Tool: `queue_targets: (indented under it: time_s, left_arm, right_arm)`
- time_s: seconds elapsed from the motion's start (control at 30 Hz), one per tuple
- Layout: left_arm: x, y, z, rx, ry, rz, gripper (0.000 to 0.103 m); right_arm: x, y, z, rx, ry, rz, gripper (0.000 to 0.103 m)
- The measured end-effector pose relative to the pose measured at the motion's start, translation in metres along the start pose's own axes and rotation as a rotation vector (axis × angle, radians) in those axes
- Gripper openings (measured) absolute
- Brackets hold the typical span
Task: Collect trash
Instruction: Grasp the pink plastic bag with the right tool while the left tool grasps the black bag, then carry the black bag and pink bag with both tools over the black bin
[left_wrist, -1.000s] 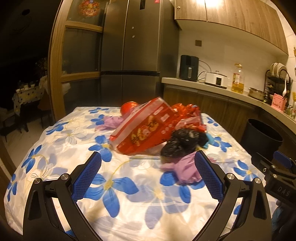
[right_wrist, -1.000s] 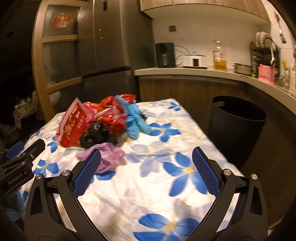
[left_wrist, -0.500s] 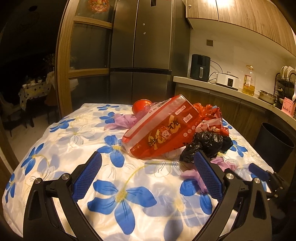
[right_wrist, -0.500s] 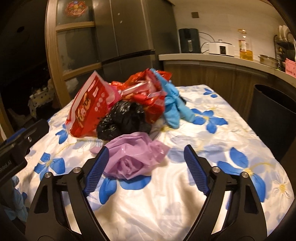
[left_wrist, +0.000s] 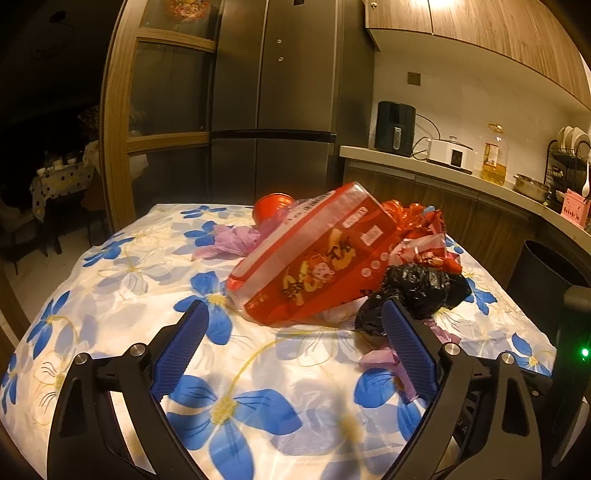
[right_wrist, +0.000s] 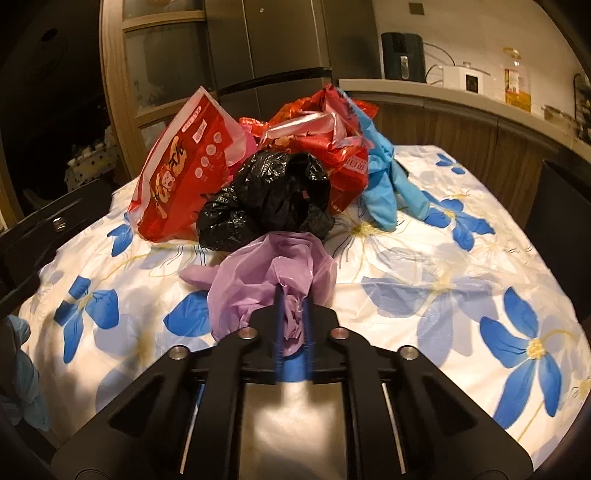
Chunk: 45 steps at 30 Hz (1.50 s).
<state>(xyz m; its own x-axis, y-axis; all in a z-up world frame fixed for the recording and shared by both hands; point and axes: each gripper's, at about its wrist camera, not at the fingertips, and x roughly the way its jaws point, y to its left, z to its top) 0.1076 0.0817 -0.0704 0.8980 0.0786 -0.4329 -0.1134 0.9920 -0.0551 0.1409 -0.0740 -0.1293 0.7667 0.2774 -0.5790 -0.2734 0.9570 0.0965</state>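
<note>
Round black plastic waste bin (left_wrist: 543, 273) off the right edge of the table with the white blue-flowered cloth (left_wrist: 122, 273), standing on the floor; inside hidden, contents impossible to tell. Same bin only a dark shape at the right margin in the right wrist view.

On the cloth, a heap of rubbish around a crumpled black plastic bag (right_wrist: 269, 199): large red printed snack bag (right_wrist: 177, 173) leaning just left of it, crinkled red and pink wrappers (right_wrist: 325, 133) behind it, limp light-blue plastic glove (right_wrist: 384, 188) right of those wrappers, a second pale purple scrap (left_wrist: 229, 240) and a red round container (left_wrist: 271, 208) at the far side of the heap. Crumpled pale purple plastic bag (right_wrist: 269, 280) directly in front of the black bag, touching it, nearest the camera.

Right gripper (right_wrist: 293, 325): jaws closing, nearly together, blue ribbed pads pinching the near folds of the purple bag, with plastic bunched between and bulging above them.

Left gripper (left_wrist: 293, 343): jaws closing slightly yet spread wide, nothing between the pads but bare cloth; red snack bag (left_wrist: 314, 258) just beyond the tips, black bag (left_wrist: 421, 291) beside the right-hand finger, purple bag (left_wrist: 384, 358) partly behind that finger.
</note>
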Motion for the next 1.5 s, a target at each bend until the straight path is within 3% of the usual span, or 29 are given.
queue_targets:
  time_s: [0.23,0.27,0.3,0.6,0.73,0.8,0.87,1.0,1.5]
  left_arm:
    - [0.017,-0.03,0.0,0.024,0.026,-0.08,0.088]
    - [0.024,-0.037,0.0,0.033,0.034,-0.09,0.083]
    - [0.031,-0.043,-0.001,0.04,0.049,-0.099,0.078]
    - [0.068,-0.062,-0.007,0.019,0.187,-0.177,0.074]
    - [0.081,-0.06,-0.013,0.005,0.244,-0.2,0.049]
    - [0.084,-0.059,-0.016,0.005,0.272,-0.209,0.027]
    - [0.086,-0.06,-0.02,0.006,0.284,-0.225,0.012]
    - [0.077,-0.062,-0.024,0.018,0.264,-0.254,0.005]
    - [-0.026,-0.076,-0.008,0.123,0.049,-0.27,0.003]
  right_arm:
    - [-0.04,-0.033,-0.002,0.04,-0.072,-0.069,0.006]
    - [-0.047,-0.039,-0.001,0.05,-0.087,-0.083,0.006]
    - [-0.051,-0.044,-0.001,0.056,-0.095,-0.089,0.006]
    - [-0.073,-0.07,0.0,0.104,-0.133,-0.11,0.006]
    - [-0.075,-0.071,-0.001,0.115,-0.134,-0.106,0.006]
    - [-0.076,-0.071,-0.001,0.119,-0.136,-0.104,0.006]
    - [-0.079,-0.07,-0.002,0.12,-0.139,-0.106,0.006]
    - [-0.085,-0.07,0.0,0.124,-0.147,-0.11,0.006]
    - [-0.132,-0.078,0.001,0.146,-0.229,-0.134,0.006]
